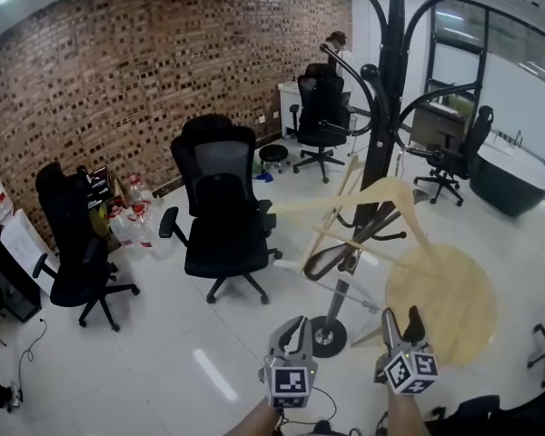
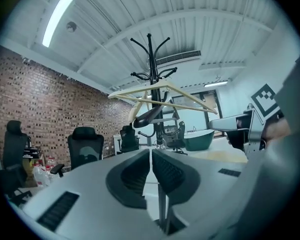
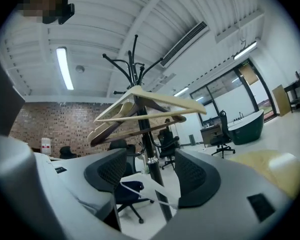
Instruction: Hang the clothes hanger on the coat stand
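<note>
The black coat stand (image 1: 381, 143) rises straight ahead of me. A pale wooden clothes hanger (image 1: 372, 198) hangs from one of its arms, with a darker hanger (image 1: 345, 248) below it. Both grippers are low and short of the stand, apart from the hangers. My left gripper (image 1: 295, 330) is shut with nothing in it; in the left gripper view its jaws (image 2: 150, 151) almost meet below the hanger (image 2: 165, 91). My right gripper (image 1: 401, 321) is open and empty; in the right gripper view (image 3: 150, 159) the hanger (image 3: 155, 101) and stand (image 3: 137, 59) show beyond the gap.
The stand's round base (image 1: 327, 334) sits just ahead of the grippers. A round wooden table (image 1: 440, 302) is to the right. Black office chairs (image 1: 222, 207) (image 1: 73, 243) and water bottles (image 1: 132, 216) stand to the left by the brick wall.
</note>
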